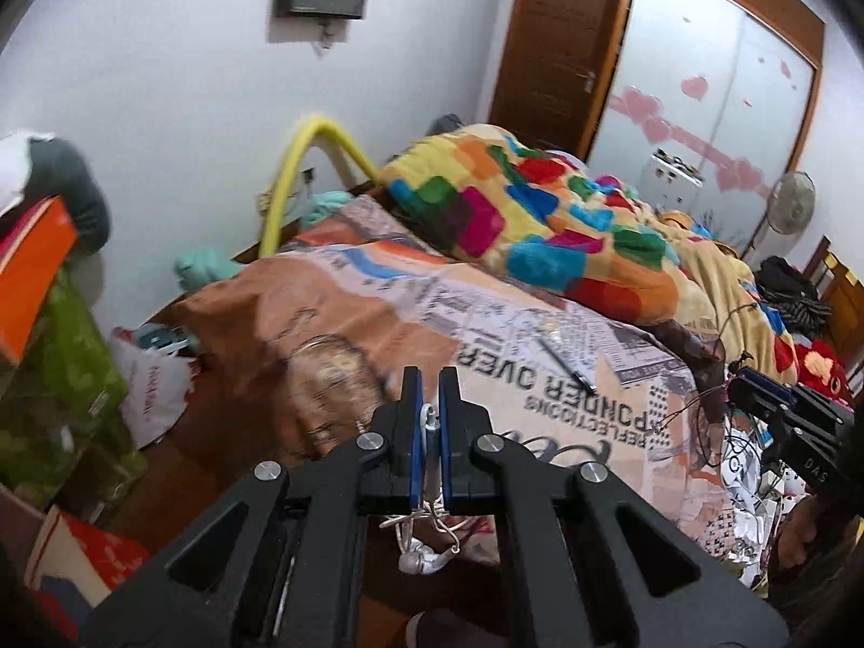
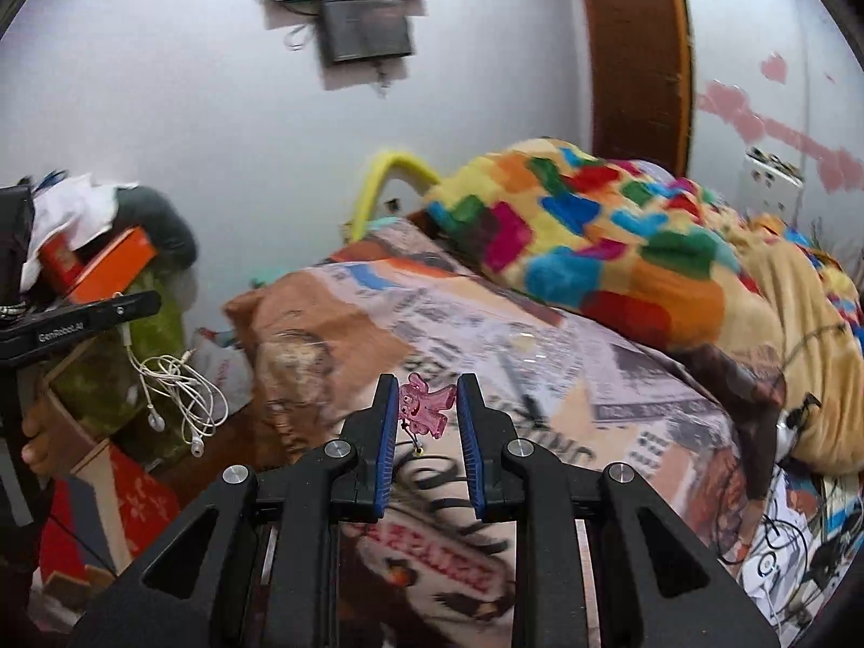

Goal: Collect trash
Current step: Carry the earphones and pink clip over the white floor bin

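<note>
My left gripper (image 1: 430,378) is shut on white wired earphones (image 1: 424,556); the cord is pinched between the blue pads and the earbuds dangle below. In the right wrist view the left gripper (image 2: 137,302) sits at the left with the tangled earphones (image 2: 181,394) hanging from it. My right gripper (image 2: 426,386) holds a small pink translucent figure charm (image 2: 426,405) between its pads, above the printed bed cover (image 2: 486,356). In the left wrist view the right gripper (image 1: 756,380) shows at the right edge.
A pen (image 1: 564,362) lies on the printed cover. A colourful patchwork blanket (image 1: 540,221) is heaped at the back. Boxes, an orange box (image 1: 32,264) and green packaging (image 1: 65,378) pile at the left. Cables and clutter (image 1: 750,464) lie at the bed's right.
</note>
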